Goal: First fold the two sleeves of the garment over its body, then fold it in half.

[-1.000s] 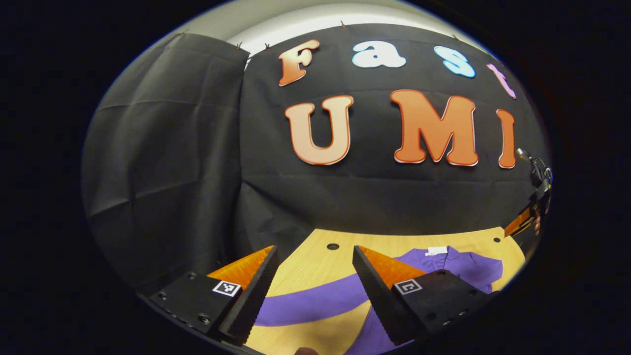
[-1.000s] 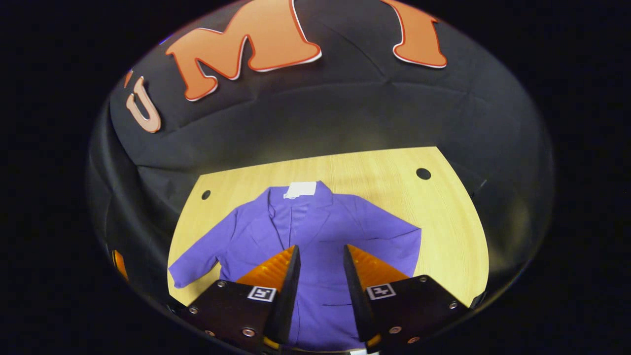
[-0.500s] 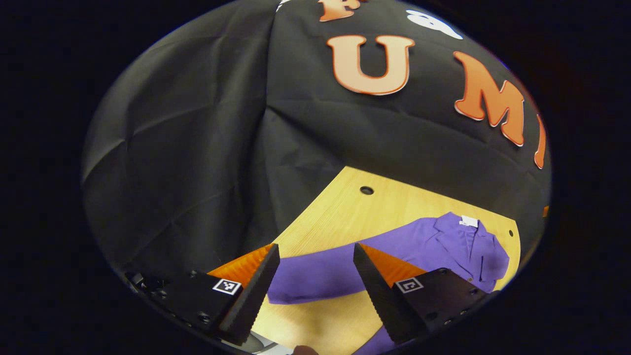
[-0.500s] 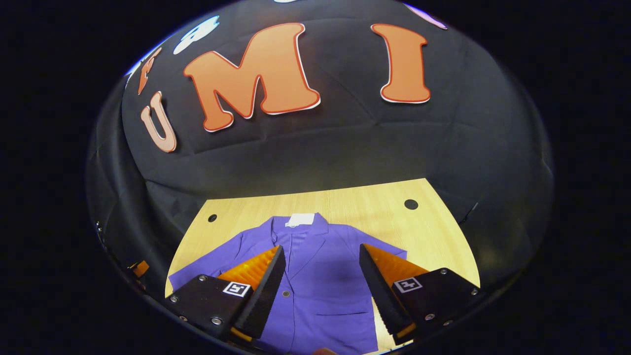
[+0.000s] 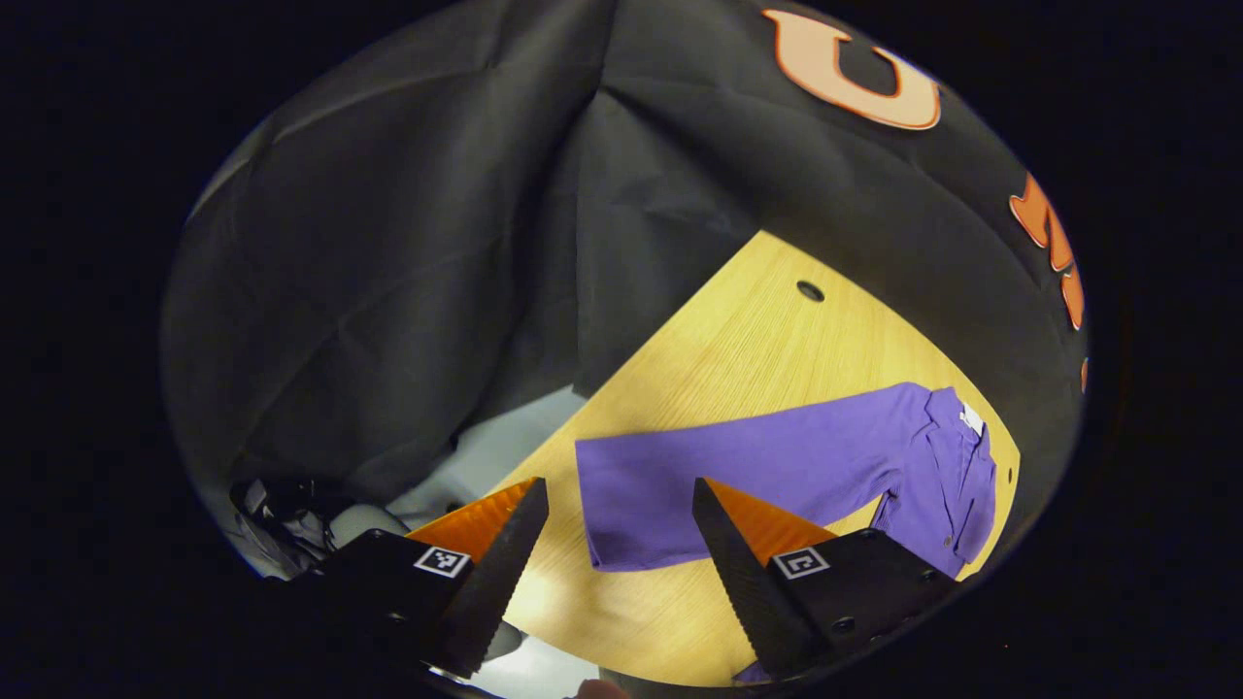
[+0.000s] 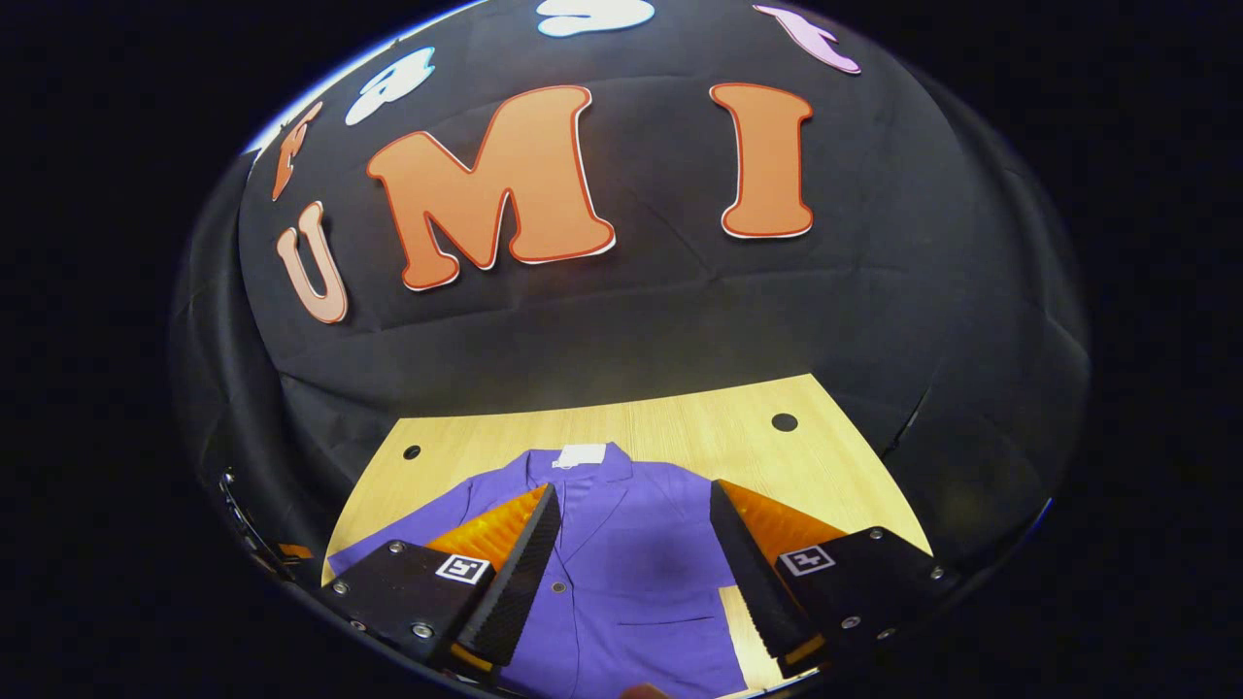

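We see the purple garment (image 6: pixel 621 573) flat on the tabletop (image 5: pixel 738 349), its white collar label (image 6: pixel 581 455) unreadable, sleeve (image 5: pixel 738 471) ahead of our open left hand-held gripper (image 5: pixel 618 529), body under the open right hand-held gripper (image 6: pixel 633 539).

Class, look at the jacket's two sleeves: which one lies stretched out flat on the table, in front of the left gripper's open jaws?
The sleeve whose cuff lies ahead of the left gripper; it extends straight away from the purple jacket across the table.

black cloth wall (image 6: pixel 631 320) drapes behind a light wooden table (image 5: pixel 738 359) with small round holes
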A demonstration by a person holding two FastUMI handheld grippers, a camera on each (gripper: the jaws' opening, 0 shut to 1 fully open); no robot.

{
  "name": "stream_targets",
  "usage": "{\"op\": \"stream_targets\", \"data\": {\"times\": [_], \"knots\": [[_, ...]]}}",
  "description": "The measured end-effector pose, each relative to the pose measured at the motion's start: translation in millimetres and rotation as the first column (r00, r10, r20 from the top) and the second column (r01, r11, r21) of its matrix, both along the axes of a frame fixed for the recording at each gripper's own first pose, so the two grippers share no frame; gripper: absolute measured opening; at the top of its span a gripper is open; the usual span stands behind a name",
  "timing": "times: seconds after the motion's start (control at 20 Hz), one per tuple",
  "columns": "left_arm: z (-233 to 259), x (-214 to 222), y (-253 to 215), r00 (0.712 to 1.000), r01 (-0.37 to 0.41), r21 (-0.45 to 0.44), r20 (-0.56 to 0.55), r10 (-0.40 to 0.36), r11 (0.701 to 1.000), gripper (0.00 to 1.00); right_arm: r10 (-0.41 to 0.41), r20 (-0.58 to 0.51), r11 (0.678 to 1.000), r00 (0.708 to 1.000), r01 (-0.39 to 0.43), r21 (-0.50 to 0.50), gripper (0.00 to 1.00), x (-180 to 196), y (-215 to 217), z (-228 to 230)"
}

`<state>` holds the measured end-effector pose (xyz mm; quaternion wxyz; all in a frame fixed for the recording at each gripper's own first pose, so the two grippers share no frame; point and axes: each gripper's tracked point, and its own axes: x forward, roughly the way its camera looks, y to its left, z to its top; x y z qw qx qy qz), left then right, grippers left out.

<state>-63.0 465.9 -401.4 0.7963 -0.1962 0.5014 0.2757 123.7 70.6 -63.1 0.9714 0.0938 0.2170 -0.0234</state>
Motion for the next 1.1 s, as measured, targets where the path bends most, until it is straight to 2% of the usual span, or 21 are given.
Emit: {"op": "stream_targets", "data": {"times": [0.2, 0.4, 0.5, 0.55, 0.7, 0.75, 0.9, 1.0, 1.1], "knots": [[-44.6, -12.3, -4.6, 0.993, -0.060, -0.125, -0.105, 0.046, 0.990, 0.98, 0.005, 0.031, 0.998, 1.000, -0.003, -0.065, 0.93, -12.1, 5.5, 7.9], [-68.7, -16.1, -1.9, 0.979, -0.081, -0.166, -0.198, 0.048, 0.983, 0.98, -0.008, 0.043, 0.996, 0.999, 0.012, -0.091, 0.95, -30.4, 8.0, 14.8], [-80.6, -14.2, 2.8, 0.967, -0.088, -0.155, -0.251, 0.047, 0.984, 0.98, -0.026, 0.043, 0.995, 0.999, 0.030, -0.094, 0.95, -40.6, 5.8, 16.4], [-79.2, -11.2, 5.6, 0.967, -0.069, -0.143, -0.252, 0.031, 0.987, 0.97, -0.035, 0.043, 0.994, 0.998, 0.039, -0.099, 0.95, -45.7, 3.7, 16.6], [-84.4, -13.2, 5.7, 0.941, -0.035, -0.103, -0.337, -0.001, 0.994, 0.92, -0.067, 0.034, 0.991, 0.997, 0.070, -0.115, 0.95, -58.8, -3.4, 13.1], [-87.2, -10.9, 1.8, 0.941, -0.028, -0.106, -0.338, -0.010, 0.994, 0.85, -0.077, 0.032, 0.989, 0.997, 0.080, -0.123, 0.95, -63.1, -6.5, 11.5], [-86.0, 0.5, -8.8, 0.939, -0.016, -0.135, -0.342, -0.031, 0.991, 0.54, -0.076, 0.011, 0.988, 0.997, 0.077, -0.136, 0.95, -75.3, -9.3, 5.8], [-87.8, 4.0, -13.2, 0.937, -0.016, -0.136, -0.348, -0.033, 0.991, 0.21, -0.071, 0.010, 0.985, 0.997, 0.072, -0.156, 0.95, -78.4, -14.9, 2.6], [-90.5, 10.8, -15.5, 0.946, 0.006, -0.147, -0.321, -0.054, 0.989, 0.12, -0.060, -0.001, 0.985, 0.998, 0.059, -0.161, 0.95, -79.9, -18.9, -2.6]]}}
